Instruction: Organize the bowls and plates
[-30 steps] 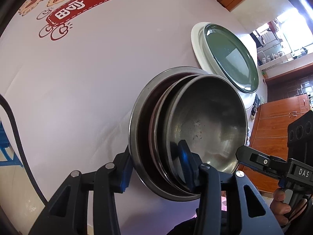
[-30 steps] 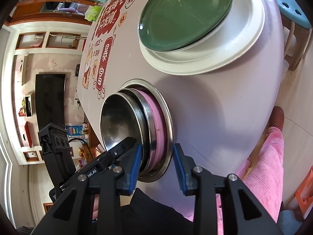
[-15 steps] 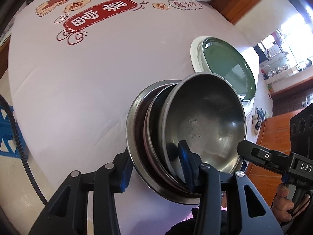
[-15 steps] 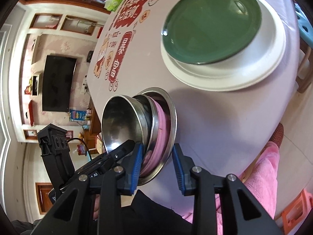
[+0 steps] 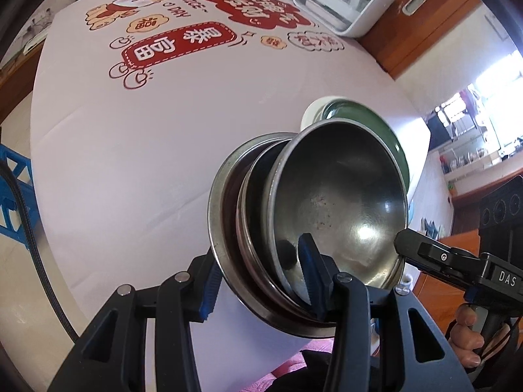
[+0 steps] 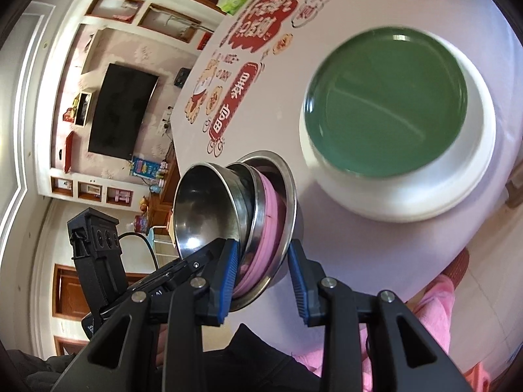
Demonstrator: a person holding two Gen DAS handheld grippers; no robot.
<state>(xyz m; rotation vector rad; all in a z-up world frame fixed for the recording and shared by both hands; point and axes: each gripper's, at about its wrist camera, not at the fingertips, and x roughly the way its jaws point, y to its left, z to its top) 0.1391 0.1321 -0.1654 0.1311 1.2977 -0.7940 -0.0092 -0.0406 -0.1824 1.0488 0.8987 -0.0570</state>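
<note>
While both grippers carry the nested stack [image 5: 307,228] clear of the worktop [image 5: 130,150], treat the load as one unit and keep the two grips matched. The stack comprises a wide steel pan at the bottom, a pink dish [image 6: 273,225] inside it, and steel bowls on top; the uppermost bowl [image 5: 343,202] sits tilted and loose in the one below.

Grip state:
- Left gripper [image 5: 261,284]: fingers partly closed across the stack's lower rim, one pad outside the pan, the other inside the top bowl.
- Right gripper [image 6: 263,272]: fingers partly closed on the opposite rim, one pad at the top bowl's edge, the other just outside the pan. Contact of this outer pad cannot be confirmed.

Location: in the left view the stack fills the lower centre of the frame; in the right view it sits at lower centre, left of and below the green plate [image 6: 385,101], which rests on a white plate [image 6: 457,189] at right.

Procedure, judged from the task:
1. Level the stack first. The tilted top bowl is likely to slide or rattle out if the tilt grows.
2. Move both hands at the same rate; unequal motion would probably twist the rims out from between the pads.
3. Carry the stack towards the plates and centre it above the green plate.
4. Lower until the pan sits flat, then release both grips together.
</note>
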